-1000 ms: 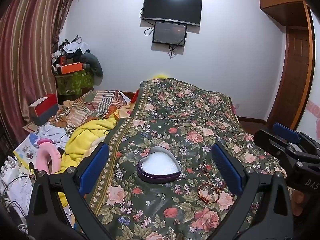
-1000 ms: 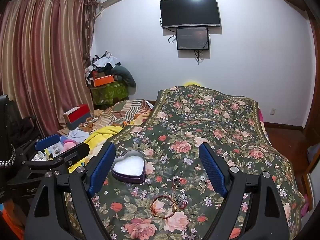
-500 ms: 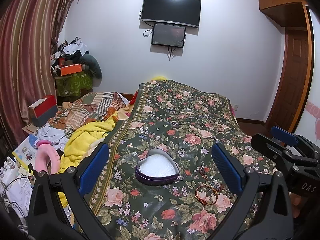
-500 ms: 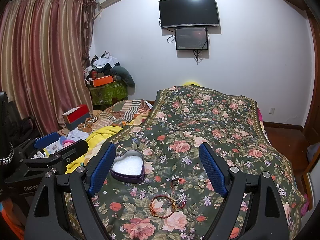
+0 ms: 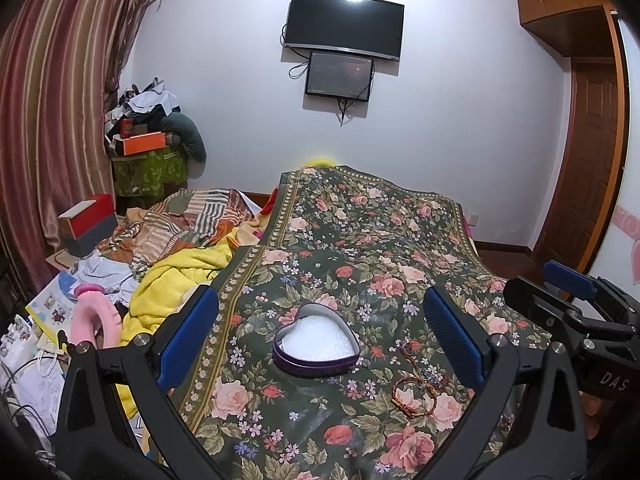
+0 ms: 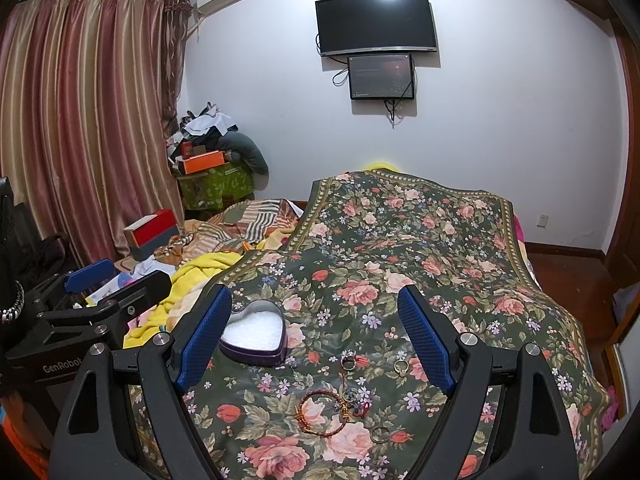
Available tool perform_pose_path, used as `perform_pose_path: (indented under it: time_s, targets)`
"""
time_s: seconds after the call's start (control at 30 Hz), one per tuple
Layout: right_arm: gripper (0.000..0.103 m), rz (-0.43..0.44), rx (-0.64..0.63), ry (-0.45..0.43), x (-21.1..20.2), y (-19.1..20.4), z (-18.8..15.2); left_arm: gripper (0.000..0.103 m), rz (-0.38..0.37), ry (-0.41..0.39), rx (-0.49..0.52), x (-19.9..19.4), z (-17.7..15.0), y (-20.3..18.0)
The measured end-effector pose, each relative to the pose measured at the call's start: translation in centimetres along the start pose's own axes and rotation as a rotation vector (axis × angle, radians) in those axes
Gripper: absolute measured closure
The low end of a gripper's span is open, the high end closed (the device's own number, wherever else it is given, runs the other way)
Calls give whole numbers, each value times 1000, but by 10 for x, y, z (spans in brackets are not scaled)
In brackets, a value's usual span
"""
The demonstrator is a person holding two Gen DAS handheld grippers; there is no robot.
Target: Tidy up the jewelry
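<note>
- Bedroom setting: floral bedspread [image 5: 360, 240] covered the bed, dark TV [image 5: 346, 26] on far wall w/ smaller screen below it, striped curtain [image 6: 80, 112] off to the left.
- L gripper [image 5: 320, 334]: jaws spread wide, nothing held, blue pads well apart.
- Heart-shaped tin [image 5: 315, 346] sat on the bedspread btwn the L jaws, slightly nearer the left pad; open top, white filling visible, purple wall.
- Red-gold bracelet [image 5: 414, 394] lay just inside the L gripper's right jaw, below and right of the tin, apart from it.
- R gripper [image 6: 316, 338]: jaws also released wide, empty.
- In R wrist view the tin [image 6: 256, 338] was just beside the left jaw, its left edge partly hidden behind the pad.
- Bracelet [image 6: 324, 414] lay btwn the R jaws, low in the gap, w/ a small charm cluster touching its right side.
- Two rings [image 6: 401, 367] higher in the gap, near the right jaw; one more ring [image 6: 379, 435] below-right of the bracelet.
- Each gripper visible at the edge of the other's view; both over the near end of the bed.
- Yellow blanket [image 5: 176, 276] bunched outside the L gripper's left jaw.
</note>
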State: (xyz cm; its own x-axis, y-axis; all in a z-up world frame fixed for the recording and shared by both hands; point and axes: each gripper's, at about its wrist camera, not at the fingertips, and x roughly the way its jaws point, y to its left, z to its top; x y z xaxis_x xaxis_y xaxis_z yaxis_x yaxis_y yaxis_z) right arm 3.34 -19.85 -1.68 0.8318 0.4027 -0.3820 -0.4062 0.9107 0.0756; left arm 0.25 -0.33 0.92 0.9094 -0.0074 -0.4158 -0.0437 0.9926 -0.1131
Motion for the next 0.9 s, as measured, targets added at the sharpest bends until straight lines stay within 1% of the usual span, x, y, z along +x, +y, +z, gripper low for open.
perform_pose_path:
  time_s: [0.57,0.83,0.9]
  targets:
    - [21,-1,0,0,1,-1,-2,0,18,-45,13,-7,-2,-2]
    - [21,-1,-1,0,0,3,-1,0,21,-50,19,-7,-1,-3]
    - [21,-1,0,0,1,-1,-2,0,22,-53,20,-7,0,-3]
